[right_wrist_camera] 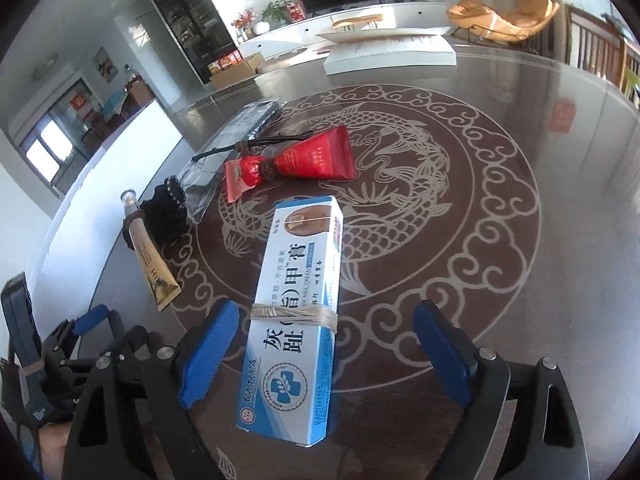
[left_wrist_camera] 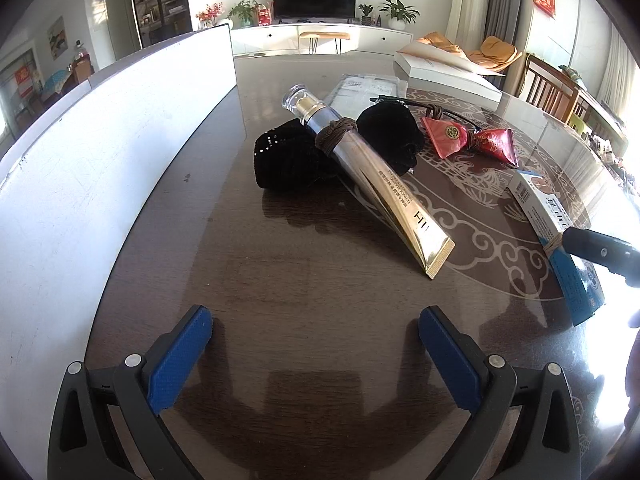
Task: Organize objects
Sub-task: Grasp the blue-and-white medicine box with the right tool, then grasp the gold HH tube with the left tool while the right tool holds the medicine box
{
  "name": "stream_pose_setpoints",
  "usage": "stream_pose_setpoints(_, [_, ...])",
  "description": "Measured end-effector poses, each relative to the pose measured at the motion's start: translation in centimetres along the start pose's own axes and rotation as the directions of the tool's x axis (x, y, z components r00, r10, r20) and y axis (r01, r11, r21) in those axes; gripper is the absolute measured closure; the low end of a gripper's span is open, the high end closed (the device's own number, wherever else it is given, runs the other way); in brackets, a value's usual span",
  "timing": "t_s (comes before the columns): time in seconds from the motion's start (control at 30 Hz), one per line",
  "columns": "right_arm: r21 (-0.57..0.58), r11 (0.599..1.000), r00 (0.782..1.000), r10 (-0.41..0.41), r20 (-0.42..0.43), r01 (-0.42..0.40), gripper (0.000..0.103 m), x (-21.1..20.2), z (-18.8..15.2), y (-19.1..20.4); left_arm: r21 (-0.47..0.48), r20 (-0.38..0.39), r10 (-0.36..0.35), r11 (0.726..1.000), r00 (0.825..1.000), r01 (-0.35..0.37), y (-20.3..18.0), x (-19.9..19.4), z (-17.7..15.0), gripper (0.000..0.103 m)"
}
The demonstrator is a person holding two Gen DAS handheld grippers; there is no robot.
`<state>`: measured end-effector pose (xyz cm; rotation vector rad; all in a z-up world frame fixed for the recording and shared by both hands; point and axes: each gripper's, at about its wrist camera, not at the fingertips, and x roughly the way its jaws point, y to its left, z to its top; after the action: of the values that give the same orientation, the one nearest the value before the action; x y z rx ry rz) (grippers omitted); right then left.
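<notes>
My left tongs (left_wrist_camera: 314, 354): apart, empty, over glossy table (left_wrist_camera: 280, 280). My right tongs (right_wrist_camera: 326, 354): apart, straddling string-wrapped cardboard box (right_wrist_camera: 296, 316). Gold tube (left_wrist_camera: 384, 190) mid-table.

The tube (left_wrist_camera: 372, 184) lay mid-frame in the left wrist view, its upper end resting on the pouch (left_wrist_camera: 288, 160). Right of them sat the sachet (left_wrist_camera: 472, 142), and the box (left_wrist_camera: 560, 236) lay at the right edge. A board (left_wrist_camera: 100, 152) stood along the table's (left_wrist_camera: 280, 280) left side.
</notes>
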<state>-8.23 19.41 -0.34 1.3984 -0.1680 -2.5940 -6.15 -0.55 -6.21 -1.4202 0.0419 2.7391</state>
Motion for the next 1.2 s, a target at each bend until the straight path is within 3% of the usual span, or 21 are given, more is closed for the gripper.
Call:
stream_pose_setpoints(0.13, [-0.199, 0.973, 0.993, -0.118, 0.009, 0.117, 0.008, 2.1, -0.9, 2.9, -0.001, -0.003, 0.000, 1.000, 1.000, 0.000, 0.1, -0.1, -0.1, 0.000])
stream_pose_setpoints(0.33, [-0.167, 0.978, 0.992, -0.118, 0.032, 0.122, 0.000, 2.1, -1.2, 2.2, -0.034, -0.017, -0.008, 0.999, 1.000, 0.007, 0.6, -0.5, -0.2, 0.000])
stream_pose_setpoints(0.43, [-0.168, 0.978, 0.992, -0.122, 0.033, 0.126, 0.000, 2.0, -1.2, 2.4, -0.118, -0.002, -0.167, 0.979, 0.986, 0.166, 0.9, -1.1, 0.5, 0.000])
stream_pose_setpoints(0.5, [-0.169, 0.978, 0.992, -0.123, 0.033, 0.127, 0.000, 2.0, -1.2, 2.4, -0.141, 0.020, -0.223, 0.965, 0.975, 0.224, 0.0, -1.5, 1.5, 0.000])
stream_pose_setpoints(0.7, [-0.169, 0.977, 0.992, -0.124, 0.033, 0.128, 0.000, 2.1, -1.2, 2.5, -0.149, 0.016, -0.054, 0.987, 0.998, 0.056, -3.4, 0.6, 6.3, 0.002])
stream_pose_setpoints(0.77, [-0.169, 0.977, 0.992, -0.124, 0.033, 0.128, 0.000, 2.1, -1.2, 2.5, -0.173, -0.015, -0.017, 0.985, 1.000, 0.014, -3.3, 1.8, 6.8, 0.021])
stream_pose_setpoints(0.83, [-0.169, 0.977, 0.992, -0.124, 0.033, 0.128, 0.000, 2.1, -1.3, 2.5, -0.184, -0.043, -0.044, 0.982, 0.998, 0.035, -3.0, 2.8, 6.9, 0.058])
stream_pose_setpoints(0.87, [-0.169, 0.977, 0.992, -0.124, 0.033, 0.128, 0.000, 2.1, -1.2, 2.5, -0.163, -0.032, -0.027, 0.986, 0.999, 0.021, -2.8, 2.6, 6.7, 0.065])
stream_pose_setpoints(1.0, [-0.169, 0.977, 0.992, -0.124, 0.033, 0.128, 0.000, 2.1, -1.2, 2.5, -0.084, -0.040, -0.098, 0.992, 0.994, 0.095, -1.2, 1.1, 4.4, 0.080])
stream_pose_setpoints(1.13, [-0.169, 0.977, 0.992, -0.124, 0.033, 0.128, 0.000, 2.1, -1.3, 2.5, -0.024, -0.112, -0.231, 0.973, 0.966, 0.230, 0.8, -1.2, 1.2, 0.080])
stream_pose_setpoints(1.2, [-0.169, 0.977, 0.992, -0.125, 0.033, 0.128, 0.000, 2.1, -1.3, 2.5, -0.029, -0.107, -0.253, 0.967, 0.962, 0.251, 1.7, -1.9, 0.3, 0.078])
